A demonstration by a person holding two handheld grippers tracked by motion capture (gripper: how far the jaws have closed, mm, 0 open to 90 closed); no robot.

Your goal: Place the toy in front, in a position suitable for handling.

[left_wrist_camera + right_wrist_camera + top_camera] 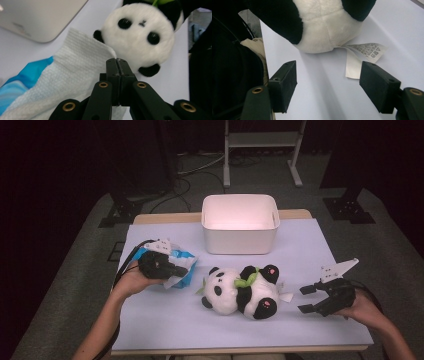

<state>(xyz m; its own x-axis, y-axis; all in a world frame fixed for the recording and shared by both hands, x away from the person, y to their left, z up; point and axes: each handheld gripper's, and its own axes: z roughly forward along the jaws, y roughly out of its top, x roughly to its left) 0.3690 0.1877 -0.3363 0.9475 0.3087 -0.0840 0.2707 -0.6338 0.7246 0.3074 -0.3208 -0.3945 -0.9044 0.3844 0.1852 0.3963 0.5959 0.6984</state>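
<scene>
Two grippers working at a table covered by a pale sheet [165, 320]. Left gripper [176, 269] sitting at the table's left, jaws pressed together and pinching the corner of a white tissue [75, 72]; that tissue is trailing back into a blue packet [22, 80] lying on the sheet just left of a plush panda [242, 291]. In the left gripper view the panda's face is sitting close behind the pinched tips. Right gripper [309, 299] resting at the table's right, jaws spread wide with nothing between them, pointing toward the panda's rear end. A white care label [364, 56] is lying flat on the sheet beside the panda, near one of the spread jaws. A white bin [240, 245] is standing behind the panda, toward the table's far edge
</scene>
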